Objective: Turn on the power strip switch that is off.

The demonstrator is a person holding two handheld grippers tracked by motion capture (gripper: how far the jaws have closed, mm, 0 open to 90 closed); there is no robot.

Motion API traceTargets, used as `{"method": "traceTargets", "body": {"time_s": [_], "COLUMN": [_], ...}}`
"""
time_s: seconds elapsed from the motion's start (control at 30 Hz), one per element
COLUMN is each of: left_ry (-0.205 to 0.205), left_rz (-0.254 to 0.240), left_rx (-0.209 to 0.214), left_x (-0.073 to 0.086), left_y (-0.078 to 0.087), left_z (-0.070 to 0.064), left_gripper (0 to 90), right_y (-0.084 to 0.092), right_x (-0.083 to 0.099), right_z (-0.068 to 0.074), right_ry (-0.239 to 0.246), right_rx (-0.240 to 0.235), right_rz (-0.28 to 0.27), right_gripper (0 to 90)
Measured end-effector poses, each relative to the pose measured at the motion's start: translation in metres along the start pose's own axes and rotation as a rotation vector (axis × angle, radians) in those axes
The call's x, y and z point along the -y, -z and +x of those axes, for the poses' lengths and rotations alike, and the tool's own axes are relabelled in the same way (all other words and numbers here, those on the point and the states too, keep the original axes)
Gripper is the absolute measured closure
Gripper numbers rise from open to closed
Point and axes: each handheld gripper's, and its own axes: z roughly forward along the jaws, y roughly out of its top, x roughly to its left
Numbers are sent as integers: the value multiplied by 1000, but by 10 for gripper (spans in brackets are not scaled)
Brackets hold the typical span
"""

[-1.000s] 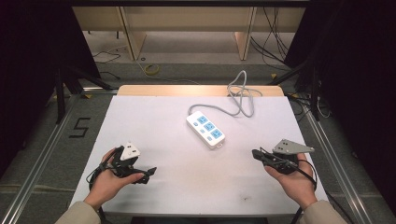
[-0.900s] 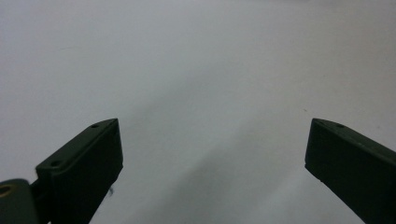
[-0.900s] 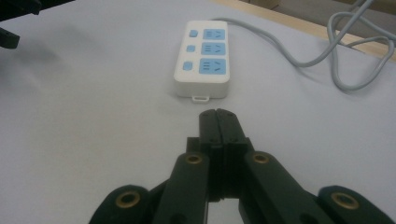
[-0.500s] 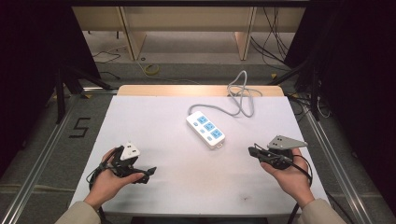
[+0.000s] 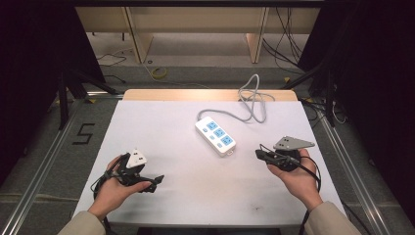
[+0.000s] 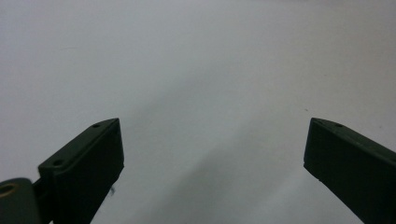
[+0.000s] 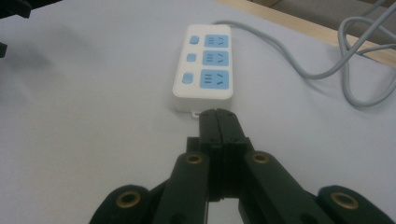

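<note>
A white power strip (image 5: 215, 135) with blue sockets lies near the middle of the white table; its grey cable (image 5: 252, 100) loops toward the far edge. In the right gripper view the power strip (image 7: 203, 67) sits just beyond my right gripper (image 7: 218, 116), whose jaws are pressed together with nothing between them. From above, my right gripper (image 5: 259, 154) points left, a short way to the right of the strip's near end. My left gripper (image 5: 155, 182) rests at the front left, pointing right. In its own view my left gripper (image 6: 212, 140) stands wide open over bare table.
The white table top (image 5: 171, 127) has a wooden strip (image 5: 205, 95) along its far edge. Metal rails (image 5: 44, 161) run along both sides. The floor beyond holds shelf legs and loose cables (image 5: 159, 73). A number 5 mark (image 5: 84, 133) sits left of the table.
My right gripper has moved left and a little away from me, closer to the power strip's near end. The left gripper has stayed in place.
</note>
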Motion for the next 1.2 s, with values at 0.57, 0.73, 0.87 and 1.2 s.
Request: {"method": "traceTargets", "body": {"time_s": [0.57,0.73,0.87,1.2], "left_ry": [-4,-4,-6,-9], "left_rz": [2,2,3,4], "left_rx": [0,0,0,0], "left_x": [0,0,0,0], "left_y": [0,0,0,-1], "left_z": [0,0,0,-1], "left_gripper": [50,51,54,56], "right_y": [-16,-20,-23,-29], "right_x": [-12,-16,-18,-22], "right_z": [2,2,1,1], "right_ry": [3,5,6,3], "right_rx": [-2,0,-2,5], "right_rz": [16,18,22,27], "right_gripper": [900,900,900,900]}}
